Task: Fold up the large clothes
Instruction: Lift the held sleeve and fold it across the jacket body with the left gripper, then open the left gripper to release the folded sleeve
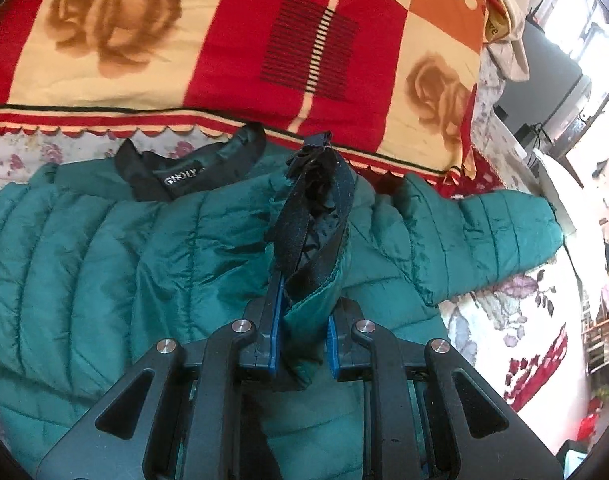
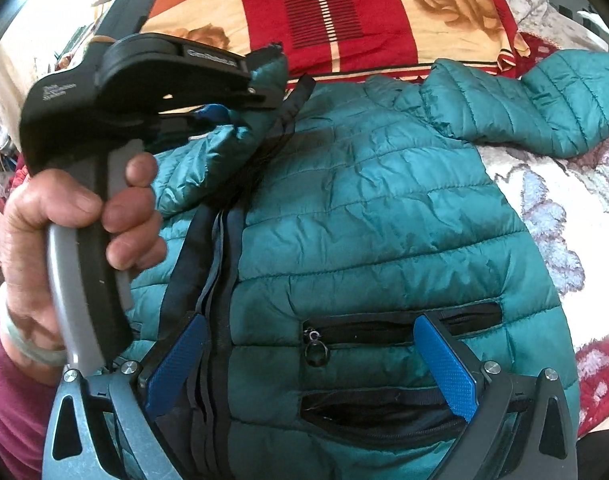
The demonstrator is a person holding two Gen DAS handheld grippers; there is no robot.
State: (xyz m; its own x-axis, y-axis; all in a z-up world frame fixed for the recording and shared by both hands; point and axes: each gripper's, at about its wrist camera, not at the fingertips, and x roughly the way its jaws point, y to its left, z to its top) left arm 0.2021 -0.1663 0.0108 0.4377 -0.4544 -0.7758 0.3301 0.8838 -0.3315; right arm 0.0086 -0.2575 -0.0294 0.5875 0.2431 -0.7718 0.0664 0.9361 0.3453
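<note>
Bedding under everything: floral sheet (image 1: 504, 320), with a red-and-cream rose-print blanket (image 1: 224, 40) behind. Left gripper (image 1: 304, 300) clamped narrow on a green sleeve cuff (image 1: 312, 216) with black lining, raised over the teal puffer jacket (image 2: 364, 200) spread flat on the bed. Right gripper (image 2: 312, 360) wide apart, holding nothing, over the zip pocket (image 2: 400, 320). Black collar label (image 1: 180, 180) partly legible: "HOLLY". Person's hand (image 2: 84, 216) grips the left tool's handle.
</note>
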